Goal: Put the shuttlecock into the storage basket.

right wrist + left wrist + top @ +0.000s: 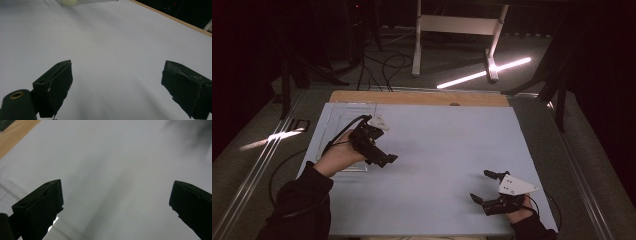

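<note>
I hold both tools low over the pale blue-grey mat point(437, 140) that covers the wooden table point(412, 97), and neither carries anything.

My left gripper point(384, 159) sits at about nine o'clock on the mat, pointing toward four o'clock. In the left gripper view its jaws stand wide apart point(116, 195) with bare mat between them. I judge it is there because the clear flat plastic tray point(332, 125) lies just under and beside my left hand point(339, 157), at nine to ten o'clock by the mat's left edge. That makes this hand the nearer one for working on it.

My right gripper point(479, 185) waits at about five o'clock, close to the near edge and well apart from the tray. Its jaws are also spread point(117, 75), aimed toward ten o'clock across the open mat. I read this as a ready pose that keeps it out of the other hand's way.

The tray is hard to read. From above it is little more than faint shiny outlines on the mat. The right gripper view catches its far transparent edge point(87, 2) at twelve o'clock, with a small pale yellow object point(68, 2) inside it or behind it. I cannot tell what that object is.
</note>
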Available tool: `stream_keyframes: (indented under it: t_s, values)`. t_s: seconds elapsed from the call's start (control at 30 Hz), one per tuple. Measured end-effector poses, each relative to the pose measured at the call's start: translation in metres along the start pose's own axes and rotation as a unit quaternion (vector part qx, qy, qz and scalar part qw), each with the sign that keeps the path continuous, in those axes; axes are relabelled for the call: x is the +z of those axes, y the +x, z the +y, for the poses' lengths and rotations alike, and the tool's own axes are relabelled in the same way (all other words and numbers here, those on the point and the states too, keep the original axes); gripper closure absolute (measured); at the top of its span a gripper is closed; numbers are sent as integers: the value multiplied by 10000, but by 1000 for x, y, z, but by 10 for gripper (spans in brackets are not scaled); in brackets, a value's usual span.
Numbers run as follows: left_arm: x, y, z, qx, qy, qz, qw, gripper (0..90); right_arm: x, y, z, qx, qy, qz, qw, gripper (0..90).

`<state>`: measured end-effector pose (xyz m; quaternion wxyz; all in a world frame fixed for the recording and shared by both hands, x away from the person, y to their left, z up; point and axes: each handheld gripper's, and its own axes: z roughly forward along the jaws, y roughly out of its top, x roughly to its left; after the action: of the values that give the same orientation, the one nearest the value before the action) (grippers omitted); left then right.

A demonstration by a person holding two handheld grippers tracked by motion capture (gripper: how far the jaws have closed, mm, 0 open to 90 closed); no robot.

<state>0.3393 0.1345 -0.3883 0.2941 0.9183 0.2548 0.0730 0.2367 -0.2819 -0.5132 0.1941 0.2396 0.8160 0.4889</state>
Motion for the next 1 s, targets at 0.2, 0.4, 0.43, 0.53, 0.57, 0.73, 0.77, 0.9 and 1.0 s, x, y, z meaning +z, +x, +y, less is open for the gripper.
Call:
stream_keyframes:
  t_s: [0.2,0.4,0.43,0.53,0.57,0.73,0.77,0.9,1.0]
  values:
    - [13,-13,1,217,-21,-205,9996,1,0,0,0,7,-20,32,10000,99]
    - [22,-23,-2,333,-93,-286,9990,1,0,0,0,23,-31,22,10000,99]
    - [24,-25,-3,335,-89,-330,9989,1,0,0,0,23,-36,25,10000,99]
    - [30,-29,-8,382,-181,-410,9983,1,0,0,0,22,-25,23,10000,99]
    - [31,-30,-10,402,-204,-434,9980,1,0,0,0,22,-29,26,10000,99]
    - [39,-35,-20,418,-356,-631,9965,1,0,0,0,5,-35,18,10000,99]
    - [40,-36,-22,413,-362,-646,9964,1,0,0,0,4,-35,19,10000,99]
    - [45,-38,-30,402,-414,-745,9956,1,0,0,0,18,-27,31,10000,99]
    - [48,-40,-36,383,-539,-859,9941,1,0,0,0,8,-31,30,10000,99]
